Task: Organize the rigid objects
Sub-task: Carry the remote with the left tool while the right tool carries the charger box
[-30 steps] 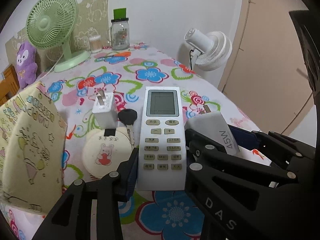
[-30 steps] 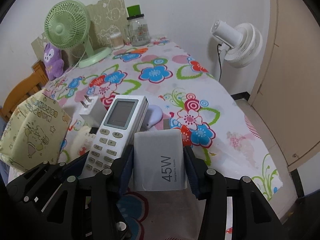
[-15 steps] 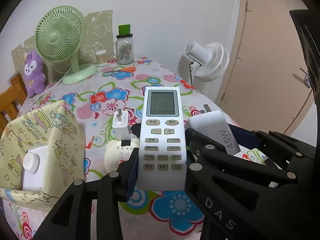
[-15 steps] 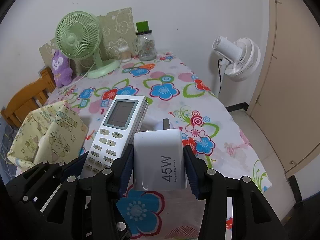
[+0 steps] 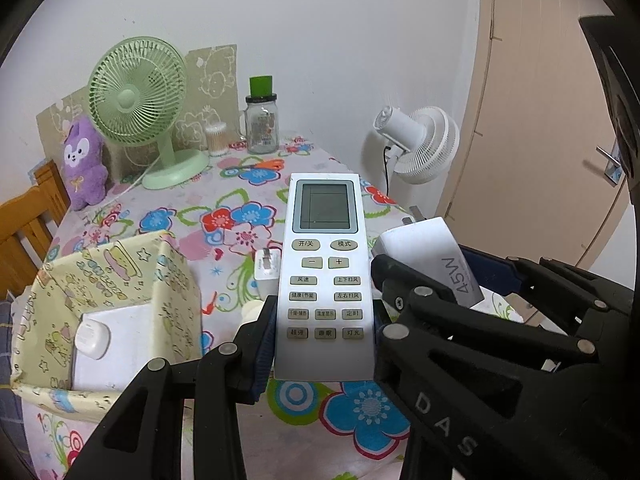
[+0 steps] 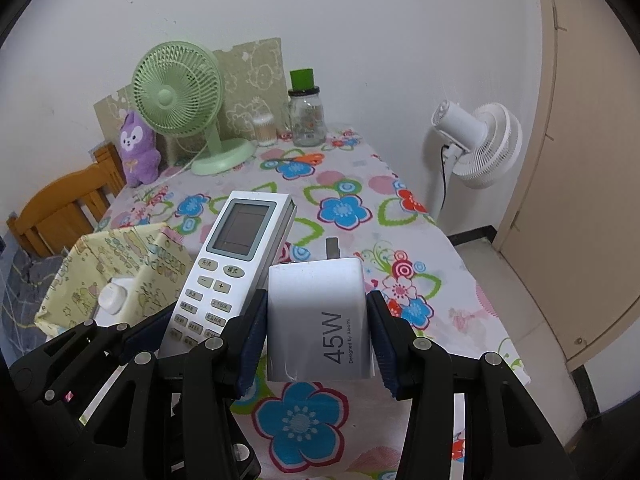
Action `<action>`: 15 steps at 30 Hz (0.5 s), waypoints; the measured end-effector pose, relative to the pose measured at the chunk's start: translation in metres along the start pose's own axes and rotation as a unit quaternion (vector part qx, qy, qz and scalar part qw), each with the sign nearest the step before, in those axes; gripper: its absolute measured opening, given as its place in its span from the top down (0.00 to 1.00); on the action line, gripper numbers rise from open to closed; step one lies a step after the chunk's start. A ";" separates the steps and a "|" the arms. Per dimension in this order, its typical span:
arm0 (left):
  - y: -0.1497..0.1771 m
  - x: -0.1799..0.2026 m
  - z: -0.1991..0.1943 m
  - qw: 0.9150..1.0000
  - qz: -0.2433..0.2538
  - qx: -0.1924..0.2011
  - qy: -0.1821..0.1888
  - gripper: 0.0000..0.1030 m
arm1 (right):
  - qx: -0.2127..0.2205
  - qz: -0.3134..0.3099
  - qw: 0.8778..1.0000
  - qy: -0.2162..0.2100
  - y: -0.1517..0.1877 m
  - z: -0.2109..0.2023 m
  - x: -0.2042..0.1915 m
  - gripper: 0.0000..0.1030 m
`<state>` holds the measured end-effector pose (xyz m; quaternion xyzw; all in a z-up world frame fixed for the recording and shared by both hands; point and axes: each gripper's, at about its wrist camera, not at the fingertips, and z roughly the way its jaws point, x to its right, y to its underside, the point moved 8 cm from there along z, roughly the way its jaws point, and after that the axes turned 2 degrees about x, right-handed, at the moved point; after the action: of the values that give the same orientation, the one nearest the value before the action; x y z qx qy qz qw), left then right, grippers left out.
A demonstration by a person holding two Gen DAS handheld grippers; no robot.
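Note:
My left gripper [image 5: 324, 332] is shut on a white air-conditioner remote [image 5: 323, 264] and holds it above the flowered table. My right gripper [image 6: 318, 332] is shut on a white 45W charger [image 6: 320, 320], also held in the air just right of the remote [image 6: 236, 264]. The charger also shows in the left wrist view [image 5: 432, 260]. A yellow patterned storage box [image 5: 120, 300] sits at the left with a white item [image 5: 92, 338] inside. A small white plug adapter [image 5: 266, 274] stands on the table behind the remote.
A green desk fan [image 5: 138, 108], a purple plush toy [image 5: 82, 164], a cotton-swab pot [image 5: 216, 140] and a glass jar [image 5: 262, 124] stand at the table's far end. A white floor fan [image 5: 420, 144] stands right of the table. A wooden chair [image 5: 28, 220] is at the left.
Both grippers have risen and drawn back from the table with the remote and the charger still gripped. The table's objects now look smaller and lower, and the box's inside shows.

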<state>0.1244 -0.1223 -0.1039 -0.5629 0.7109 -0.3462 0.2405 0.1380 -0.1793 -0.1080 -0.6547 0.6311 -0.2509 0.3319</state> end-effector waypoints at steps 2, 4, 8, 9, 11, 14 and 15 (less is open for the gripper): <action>-0.002 -0.003 -0.003 1.000 -0.001 0.003 -0.001 0.57 | 0.004 0.001 1.000 -0.001 -0.004 -0.003 -0.002 0.50; -0.004 -0.005 -0.006 1.000 -0.001 0.006 -0.002 0.57 | 0.009 -0.001 1.000 -0.001 -0.008 -0.006 -0.004 0.50; -0.010 -0.012 -0.010 1.000 -0.004 0.014 -0.007 0.57 | 0.016 -0.007 1.000 -0.002 -0.014 -0.011 -0.011 0.50; -0.012 -0.014 -0.012 1.000 -0.004 0.016 -0.009 0.57 | 0.017 -0.009 1.000 -0.003 -0.016 -0.012 -0.013 0.50; -0.014 -0.018 -0.014 1.000 -0.003 0.019 -0.012 0.57 | 0.020 -0.011 1.000 -0.005 -0.018 -0.013 -0.017 0.50; -0.018 -0.024 -0.017 1.000 -0.004 0.021 -0.013 0.57 | 0.022 -0.012 1.000 -0.008 -0.021 -0.014 -0.022 0.50; -0.018 -0.026 -0.018 1.000 -0.005 0.022 -0.015 0.57 | 0.023 -0.013 1.000 -0.009 -0.023 -0.015 -0.024 0.50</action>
<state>0.1292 -0.0952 -0.0793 -0.5656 0.6970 -0.3547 0.2617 0.1400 -0.1581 -0.0792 -0.6570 0.6139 -0.2637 0.3492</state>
